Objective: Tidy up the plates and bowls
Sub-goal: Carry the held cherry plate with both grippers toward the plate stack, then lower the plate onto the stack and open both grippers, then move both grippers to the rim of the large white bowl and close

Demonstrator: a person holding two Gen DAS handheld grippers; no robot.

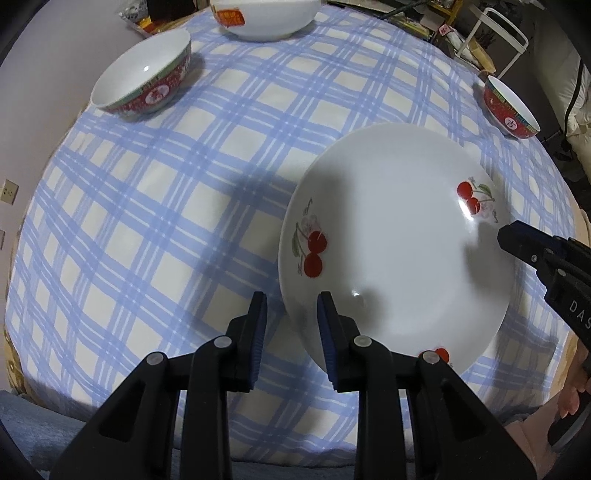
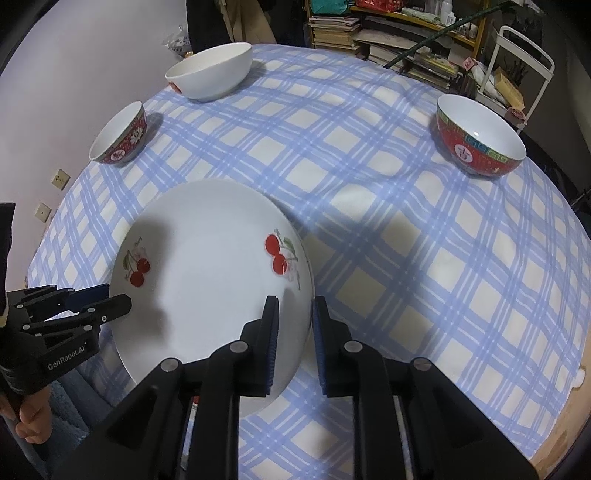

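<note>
A white plate with red cherries [image 1: 399, 236] lies on the blue checked tablecloth [image 1: 184, 206]; it also shows in the right wrist view [image 2: 210, 280]. My left gripper [image 1: 291, 310] is open, its jaws on either side of the plate's left rim. My right gripper [image 2: 295, 314] is open, its jaws on either side of the plate's right rim. Two red patterned bowls [image 2: 120, 134] [image 2: 480, 134] and a large white bowl [image 2: 210, 70] stand farther back.
The left red bowl [image 1: 144, 74], the white bowl [image 1: 266, 16] and the right red bowl [image 1: 511, 109] ring the table's far side. A wall [image 2: 74, 55] lies left, and shelves with books [image 2: 388, 33] and a white rack [image 2: 524, 62] stand behind.
</note>
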